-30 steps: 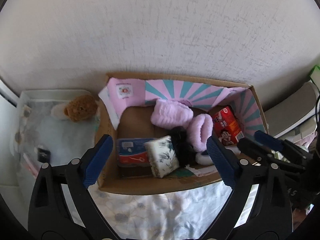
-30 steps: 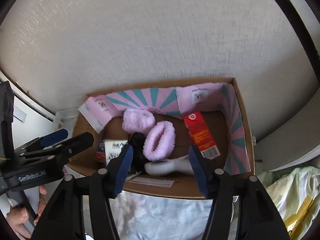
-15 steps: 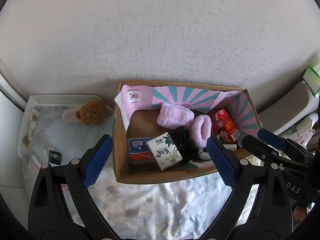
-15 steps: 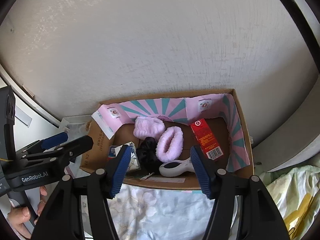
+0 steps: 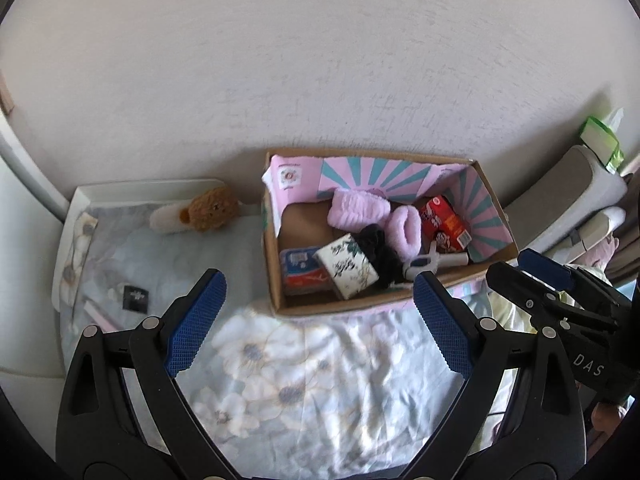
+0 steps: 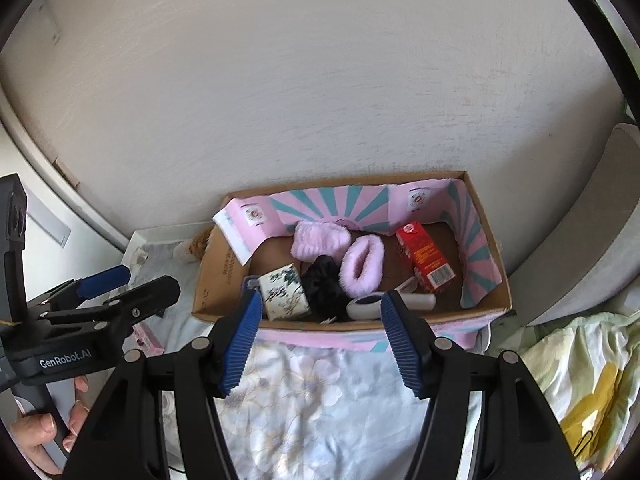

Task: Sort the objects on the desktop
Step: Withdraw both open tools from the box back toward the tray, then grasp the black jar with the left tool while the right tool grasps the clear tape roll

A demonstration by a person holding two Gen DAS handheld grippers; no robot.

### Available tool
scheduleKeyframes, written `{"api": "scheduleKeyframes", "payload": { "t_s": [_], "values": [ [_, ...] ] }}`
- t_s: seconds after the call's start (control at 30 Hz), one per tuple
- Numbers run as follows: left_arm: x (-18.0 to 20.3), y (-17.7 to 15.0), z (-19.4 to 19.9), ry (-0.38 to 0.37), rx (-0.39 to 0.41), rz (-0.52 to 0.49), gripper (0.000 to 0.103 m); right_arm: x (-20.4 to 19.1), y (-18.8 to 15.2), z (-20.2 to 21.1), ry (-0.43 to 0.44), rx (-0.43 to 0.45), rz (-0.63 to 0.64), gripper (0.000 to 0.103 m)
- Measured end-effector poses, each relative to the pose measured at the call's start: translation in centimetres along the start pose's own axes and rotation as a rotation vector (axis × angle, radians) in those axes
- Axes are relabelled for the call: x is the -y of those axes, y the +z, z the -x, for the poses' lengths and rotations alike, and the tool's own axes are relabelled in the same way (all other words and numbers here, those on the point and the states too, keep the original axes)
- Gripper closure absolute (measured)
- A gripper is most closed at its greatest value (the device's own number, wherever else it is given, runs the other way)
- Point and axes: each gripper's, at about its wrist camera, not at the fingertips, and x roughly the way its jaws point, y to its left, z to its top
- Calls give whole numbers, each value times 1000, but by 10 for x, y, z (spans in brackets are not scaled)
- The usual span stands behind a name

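Observation:
A cardboard box (image 5: 360, 307) (image 6: 218, 264) with pink and teal lining stands against the wall. Inside lie two pink fluffy pieces (image 5: 406, 227) (image 6: 362, 266), a black hair tie (image 5: 378, 254) (image 6: 322, 282), a floral tissue pack (image 5: 347, 266) (image 6: 283, 291), a red carton (image 5: 444, 224) (image 6: 426, 256), a blue-red packet (image 5: 302, 272) and a white-grey handheld tool (image 5: 428, 263) (image 6: 372, 303). My left gripper (image 5: 316, 324) hovers open and empty above the floral cloth, in front of the box. My right gripper (image 6: 320, 338) is open too, nothing between its fingers.
A brown plush toy (image 5: 210, 213) lies left of the box on the cloth near a white tray edge (image 5: 120, 190). A small black packet (image 5: 135, 298) and a pink box (image 6: 145, 340) sit at the left. A grey cushion (image 5: 560, 196) and yellow-green bedding (image 6: 580, 380) are at the right.
Both grippers have drawn back and up from the box, so it looks smaller and farther away. More floral cloth shows in front. Nothing in the box has shifted.

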Motion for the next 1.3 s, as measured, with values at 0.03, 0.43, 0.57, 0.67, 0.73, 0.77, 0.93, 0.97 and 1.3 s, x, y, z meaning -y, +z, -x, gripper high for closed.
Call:
{"api": "scheduleKeyframes", "payload": {
  "t_s": [0.03,0.43,0.57,0.67,0.73,0.77,0.93,0.97,1.3],
  "values": [
    [-4,-2,2,-1,0,6,8,-5,-2,1,-3,-2,9,45],
    [-92,-12,54,73,65,94,8,-94,-19,0,94,-1,145,45],
    [-135,-15,63,105,67,161,8,-130,-28,-12,140,-35,239,45],
    [-164,-18,65,150,54,185,8,-154,-41,-26,161,-65,300,45],
    [-182,-22,65,179,44,195,8,-170,-57,-41,164,-92,355,45],
    [-190,-23,64,186,41,201,8,-176,-64,-47,168,-105,376,45],
    [-222,-31,48,186,19,229,8,-204,-103,-75,225,-171,454,45],
    [-226,-32,42,187,6,232,8,-209,-109,-79,236,-179,471,45],
    [-232,-40,-35,150,-100,156,8,-239,-153,-120,283,-267,540,45]
  ]
}}
